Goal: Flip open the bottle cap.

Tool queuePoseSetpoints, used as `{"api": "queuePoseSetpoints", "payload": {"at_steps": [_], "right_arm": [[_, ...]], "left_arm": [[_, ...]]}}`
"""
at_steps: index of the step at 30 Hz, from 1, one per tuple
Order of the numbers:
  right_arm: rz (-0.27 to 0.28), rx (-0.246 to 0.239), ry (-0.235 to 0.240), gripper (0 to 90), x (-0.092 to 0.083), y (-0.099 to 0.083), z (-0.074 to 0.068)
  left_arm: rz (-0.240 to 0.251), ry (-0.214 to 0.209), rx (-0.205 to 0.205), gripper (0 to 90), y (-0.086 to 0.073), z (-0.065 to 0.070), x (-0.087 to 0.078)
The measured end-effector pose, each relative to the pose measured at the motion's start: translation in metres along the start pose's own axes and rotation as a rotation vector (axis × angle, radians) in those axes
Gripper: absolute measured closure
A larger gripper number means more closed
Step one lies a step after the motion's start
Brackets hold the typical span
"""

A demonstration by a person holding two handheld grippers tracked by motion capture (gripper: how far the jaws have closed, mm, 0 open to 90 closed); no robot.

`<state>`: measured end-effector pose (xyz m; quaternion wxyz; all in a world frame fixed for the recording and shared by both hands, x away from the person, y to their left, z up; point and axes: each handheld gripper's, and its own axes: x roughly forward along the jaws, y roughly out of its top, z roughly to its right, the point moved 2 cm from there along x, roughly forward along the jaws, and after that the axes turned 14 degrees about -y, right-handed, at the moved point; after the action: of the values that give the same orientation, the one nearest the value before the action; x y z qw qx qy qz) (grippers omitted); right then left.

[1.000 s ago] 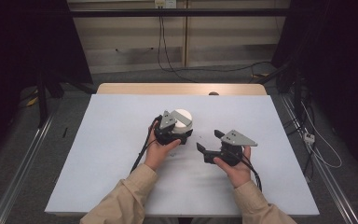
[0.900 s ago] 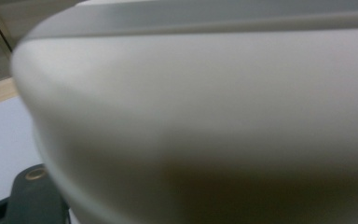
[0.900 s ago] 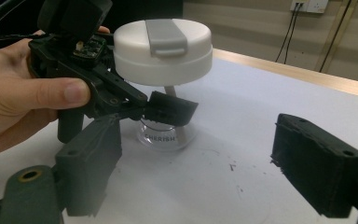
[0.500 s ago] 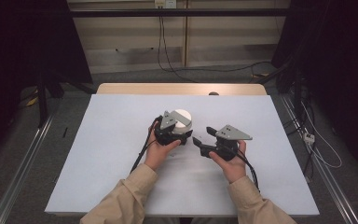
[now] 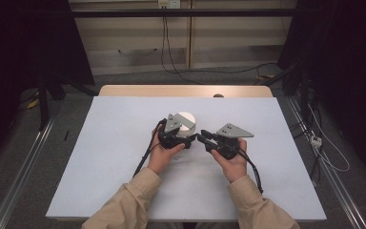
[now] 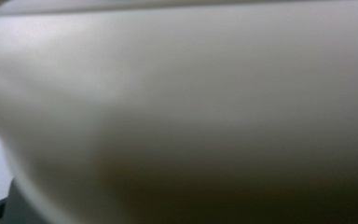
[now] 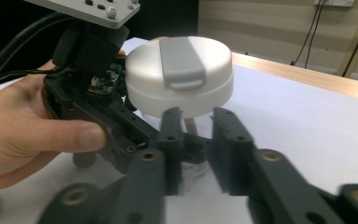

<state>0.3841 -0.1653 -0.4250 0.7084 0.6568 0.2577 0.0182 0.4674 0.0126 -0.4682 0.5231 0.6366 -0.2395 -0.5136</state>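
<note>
the jar [image 5: 187,123] is standing upright near the middle of the table [image 5: 100,162], its long axis vertical and its white lid [image 7: 179,77] facing up; a grey flap [image 7: 182,63] is lying across the lid's top. the left gripper [image 5: 183,139] is pinching the jar from its near left side, jaws nearly together on it, and in the left gripper view the jar's pale wall [image 6: 191,116] is sitting blurred right against the lens. the right gripper [image 5: 202,137] is pointing left at the jar's lower part; its jaws have just been closing and are standing a little apart just below the lid, with the clear body between them, though whether the pads are pressing on it is unclear.
</note>
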Motion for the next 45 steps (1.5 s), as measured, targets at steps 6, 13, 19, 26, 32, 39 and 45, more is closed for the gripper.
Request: {"api": "queuePoseSetpoints", "payload": {"at_steps": [6, 13, 19, 26, 32, 39, 45], "right_arm": [[-0.01, -0.002, 0.012, 90.0, 0.003, 0.0, 0.0], [-0.02, -0.02, 0.018, 90.0, 0.008, 0.003, -0.004], [-0.027, -0.03, 0.009, 90.0, 0.013, 0.004, -0.002], [-0.023, -0.037, 0.012, 90.0, 0.016, 0.008, -0.005], [-0.021, -0.041, 0.016, 90.0, 0.017, 0.01, -0.007], [-0.005, -0.039, 0.018, 90.0, 0.015, 0.015, -0.008], [0.008, -0.039, 0.02, 90.0, 0.016, 0.021, -0.008]], "left_arm": [[-0.002, -0.001, -0.003, 17.7, 0.0, 0.0, 0.0], [-0.004, -0.007, -0.004, 17.7, 0.0, 0.0, 0.0], [-0.006, -0.007, -0.002, 17.8, 0.0, 0.0, 0.0], [-0.011, -0.003, 0.004, 17.7, 0.0, 0.0, 0.0], [-0.009, -0.002, 0.001, 17.8, 0.0, 0.0, 0.0], [-0.01, -0.002, 0.002, 17.8, 0.0, 0.0, 0.001], [-0.011, -0.002, 0.003, 17.8, 0.0, 0.0, 0.001]]}}
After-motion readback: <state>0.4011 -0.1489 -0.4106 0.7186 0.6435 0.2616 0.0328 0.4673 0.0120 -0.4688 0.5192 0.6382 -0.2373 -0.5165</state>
